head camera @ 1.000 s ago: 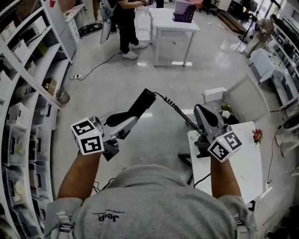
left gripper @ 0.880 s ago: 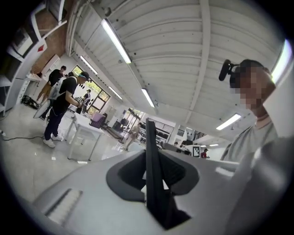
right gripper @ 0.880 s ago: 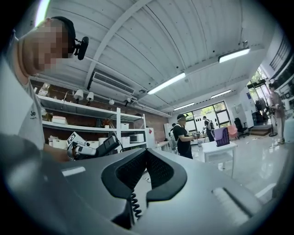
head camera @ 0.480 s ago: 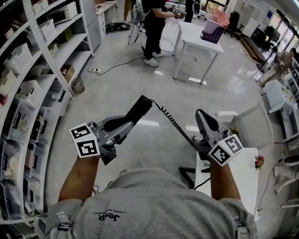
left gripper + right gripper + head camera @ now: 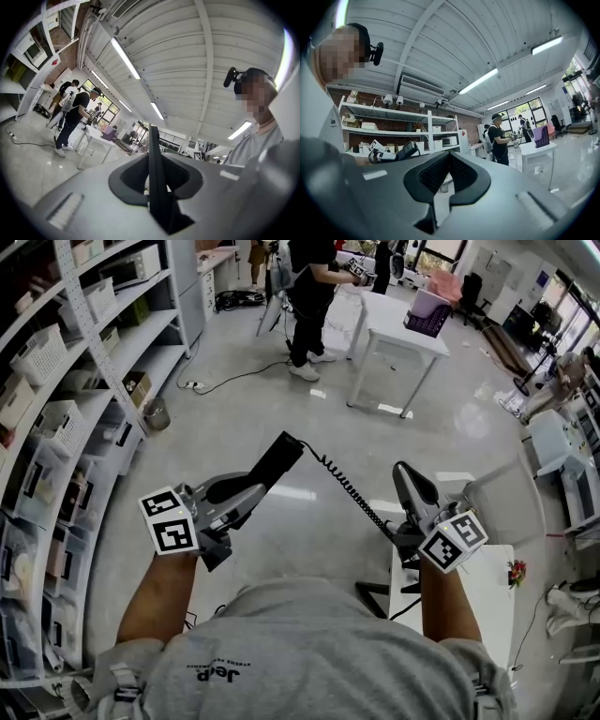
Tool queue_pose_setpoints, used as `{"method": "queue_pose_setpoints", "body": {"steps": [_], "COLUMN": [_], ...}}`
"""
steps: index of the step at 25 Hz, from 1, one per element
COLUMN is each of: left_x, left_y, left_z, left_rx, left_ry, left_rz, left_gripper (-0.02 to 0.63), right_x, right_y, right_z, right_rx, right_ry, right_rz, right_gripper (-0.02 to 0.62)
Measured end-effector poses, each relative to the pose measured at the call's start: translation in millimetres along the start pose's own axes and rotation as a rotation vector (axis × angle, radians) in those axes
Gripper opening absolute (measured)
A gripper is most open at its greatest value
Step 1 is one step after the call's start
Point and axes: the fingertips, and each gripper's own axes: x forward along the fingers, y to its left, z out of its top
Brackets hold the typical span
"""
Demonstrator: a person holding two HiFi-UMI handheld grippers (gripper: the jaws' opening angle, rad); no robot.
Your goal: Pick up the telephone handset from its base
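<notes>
In the left gripper (image 5: 246,487) the handset (image 5: 281,457) is clamped, long axis pointed forward-up beyond it; the right gripper (image 5: 405,472) is seen closed, empty.

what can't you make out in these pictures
Phone base: in no view. In the head view the coiled cord runs out of sight behind the right gripper.
Handset shape: the left gripper view shows only its thin dark edge, held by the left gripper.
Shelf bins: contents too small, head view.
</notes>
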Motion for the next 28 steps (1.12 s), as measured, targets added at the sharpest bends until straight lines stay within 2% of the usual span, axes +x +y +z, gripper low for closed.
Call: {"method": "queue_pose_setpoints", "body": {"steps": [12, 28], "left_x": [18.5, 30.5], "left_y": [4.4, 7.4], "left_z": [7.9, 9.7], "left_rx": [-0.008, -0.019], "left_ry": [-0.001, 0.000], "left_rz": [-0.026, -0.043], "left_gripper": [0.138, 0.138], "right_x": [-5.7, -6.7], "right_y": [-17.2, -28.8], "right_z": [7.0, 6.5], "right_rx": [-0.008, -0.007], "right_ry": [-0.009, -0.002], "right_rz": [-0.046, -0.059], "right_gripper": [0.006, 0.006]}}
